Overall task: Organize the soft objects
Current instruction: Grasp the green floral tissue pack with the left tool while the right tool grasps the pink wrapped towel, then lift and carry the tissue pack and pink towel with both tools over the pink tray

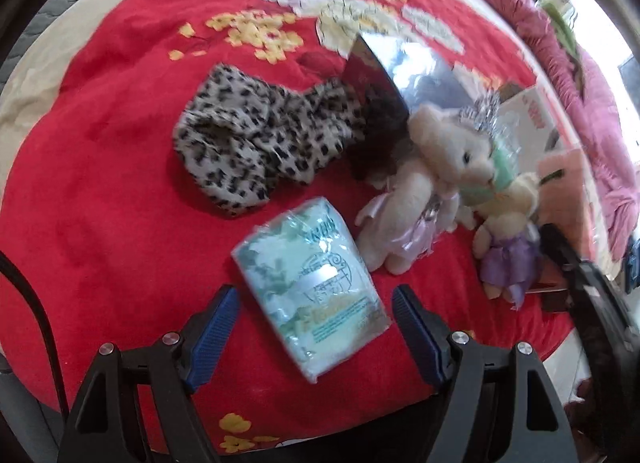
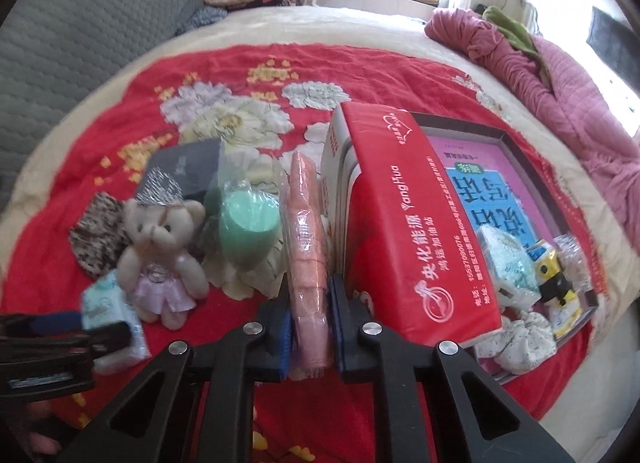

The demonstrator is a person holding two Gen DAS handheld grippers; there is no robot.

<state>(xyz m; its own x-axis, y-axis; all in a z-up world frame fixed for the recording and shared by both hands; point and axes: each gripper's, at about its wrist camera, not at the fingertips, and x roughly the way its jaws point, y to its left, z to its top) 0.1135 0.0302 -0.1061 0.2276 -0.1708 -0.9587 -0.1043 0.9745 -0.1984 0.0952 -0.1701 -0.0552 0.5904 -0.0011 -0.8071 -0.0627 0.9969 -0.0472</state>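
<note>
Tissue pack [image 2: 510, 263], yellow packet [image 2: 554, 275] and floral pouch [image 2: 520, 339] in the open box [image 2: 520, 151]; right gripper [image 2: 310, 327] pinching a wrapped pink towel [image 2: 306, 231], left gripper [image 1: 316, 327] spread.

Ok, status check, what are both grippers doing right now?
Right gripper shut on pink wrapped towel. Left gripper open, jaws either side of tissue pack, not gripping. Teddy bear close beside the pack.
</note>
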